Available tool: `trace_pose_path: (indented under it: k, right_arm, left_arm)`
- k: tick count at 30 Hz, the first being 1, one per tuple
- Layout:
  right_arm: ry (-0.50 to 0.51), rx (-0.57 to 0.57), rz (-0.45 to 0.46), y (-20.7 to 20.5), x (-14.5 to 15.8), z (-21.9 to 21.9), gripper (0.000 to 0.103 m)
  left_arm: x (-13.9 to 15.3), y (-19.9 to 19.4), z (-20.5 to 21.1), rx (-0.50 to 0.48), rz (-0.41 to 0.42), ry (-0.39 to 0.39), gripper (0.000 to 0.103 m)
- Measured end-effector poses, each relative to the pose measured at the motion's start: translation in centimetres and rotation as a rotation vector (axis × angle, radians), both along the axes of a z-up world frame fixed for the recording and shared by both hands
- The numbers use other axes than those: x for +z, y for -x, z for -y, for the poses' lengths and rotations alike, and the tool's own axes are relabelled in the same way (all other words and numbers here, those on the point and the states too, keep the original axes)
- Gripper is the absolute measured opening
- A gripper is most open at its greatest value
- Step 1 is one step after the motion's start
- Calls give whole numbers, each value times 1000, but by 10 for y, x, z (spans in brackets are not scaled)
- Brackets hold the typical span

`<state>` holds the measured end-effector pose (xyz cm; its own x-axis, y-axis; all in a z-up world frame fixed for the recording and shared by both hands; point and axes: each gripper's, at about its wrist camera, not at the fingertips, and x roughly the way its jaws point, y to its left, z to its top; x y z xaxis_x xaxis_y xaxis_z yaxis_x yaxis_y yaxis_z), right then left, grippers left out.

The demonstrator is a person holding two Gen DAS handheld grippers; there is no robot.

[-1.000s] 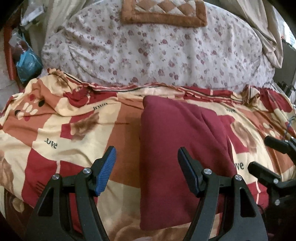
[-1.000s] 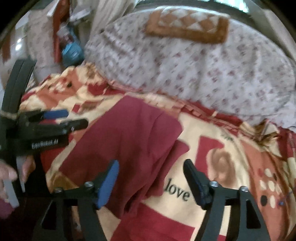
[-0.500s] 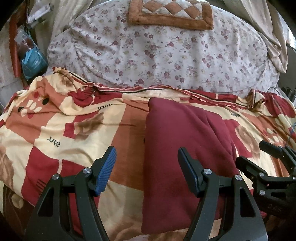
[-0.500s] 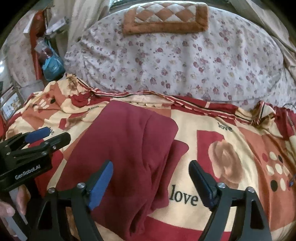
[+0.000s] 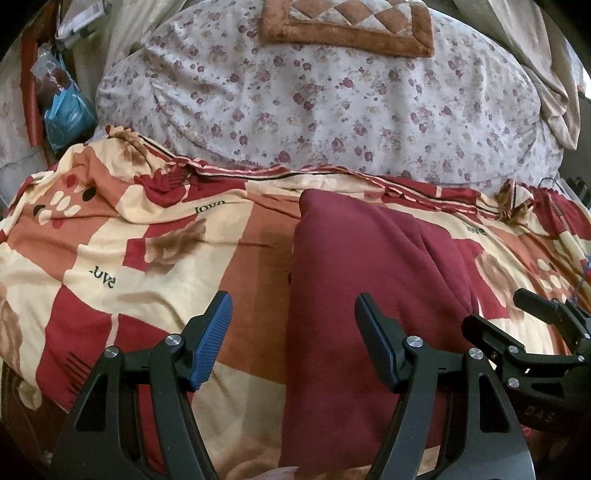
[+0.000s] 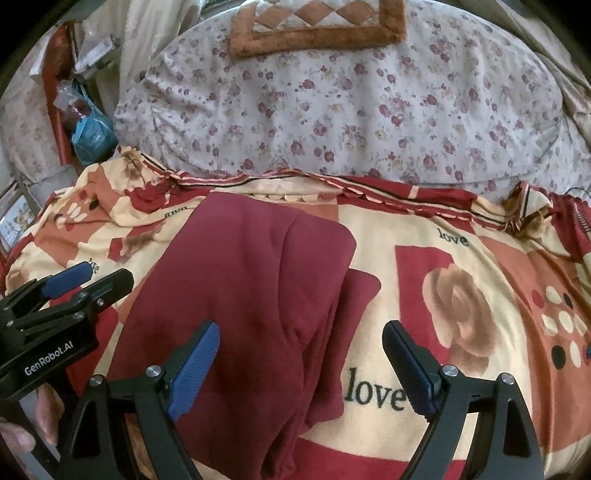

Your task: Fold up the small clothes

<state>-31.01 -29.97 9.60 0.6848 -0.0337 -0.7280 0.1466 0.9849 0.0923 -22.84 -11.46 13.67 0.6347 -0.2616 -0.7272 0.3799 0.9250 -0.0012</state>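
Note:
A dark red folded garment lies flat on a red, orange and cream "love" blanket. It also shows in the right wrist view, with a narrower layer sticking out along its right side. My left gripper is open and empty, hovering over the garment's near left edge. My right gripper is open and empty above the garment's near right edge. Each gripper shows in the other's view: the right gripper and the left gripper.
A large floral cushion lies behind the blanket, with a brown quilted pad on top. A blue bag and clutter sit at the far left. A beige cloth hangs at the far right.
Both grippers have drawn back and risen slightly, so the garment and cushion sit lower in view. The right view has swung to face the garment squarely. Both stay open.

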Motion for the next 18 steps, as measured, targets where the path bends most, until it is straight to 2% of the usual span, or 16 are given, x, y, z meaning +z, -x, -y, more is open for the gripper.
trace_pose_path:
  k: [18]
  right_arm:
    - [-13, -13, -18, -8, -6, 3, 88]
  left_arm:
    - [-9, -9, 5, 5, -13, -6, 69]
